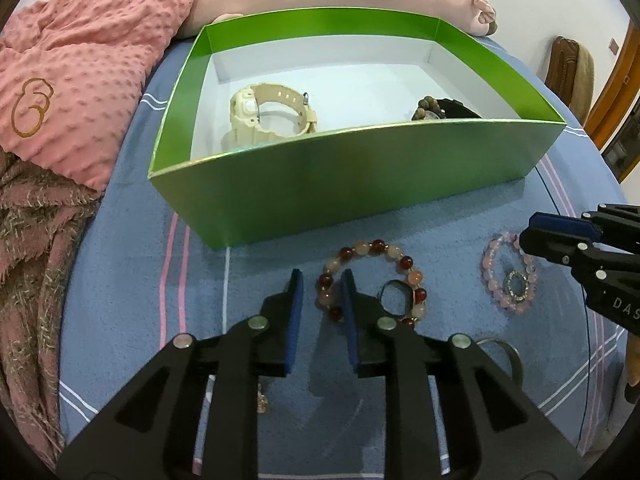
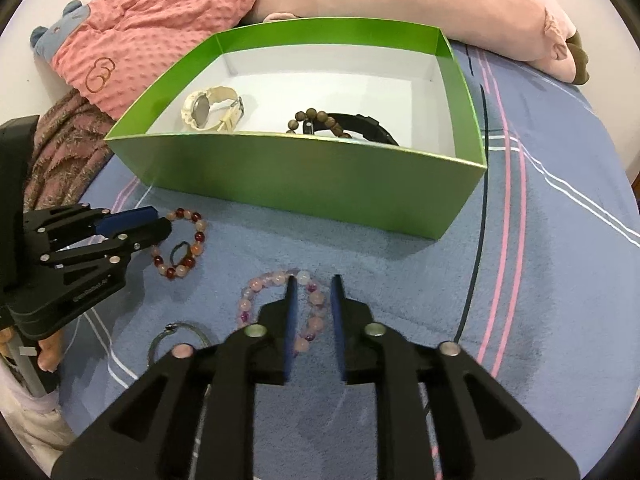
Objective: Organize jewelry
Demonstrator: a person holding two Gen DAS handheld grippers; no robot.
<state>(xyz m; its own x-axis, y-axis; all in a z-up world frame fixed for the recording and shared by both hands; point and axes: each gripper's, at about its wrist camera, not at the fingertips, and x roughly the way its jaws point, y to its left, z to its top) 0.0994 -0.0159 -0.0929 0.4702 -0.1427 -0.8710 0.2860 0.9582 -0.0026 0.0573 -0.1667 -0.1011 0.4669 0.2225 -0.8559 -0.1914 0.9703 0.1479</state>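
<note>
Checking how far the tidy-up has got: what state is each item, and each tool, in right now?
left tool: narrowly open, not gripping.
right tool: narrowly open, not gripping.
green box: lidless.
cream watch: inside box, strap looped.
brown beads: inside box, by black watch.
red bracelet: on sheet, strand between left tool's pads.
pink bracelet: on sheet, strand between right tool's pads.

Right gripper (image 1: 520,238) side: white letters "DAS", cut off at frame edge.
Left gripper (image 2: 160,224) side: small white print, unreadable.

Glossy green box (image 1: 360,176), nubbly blanket (image 1: 80,64)
</note>
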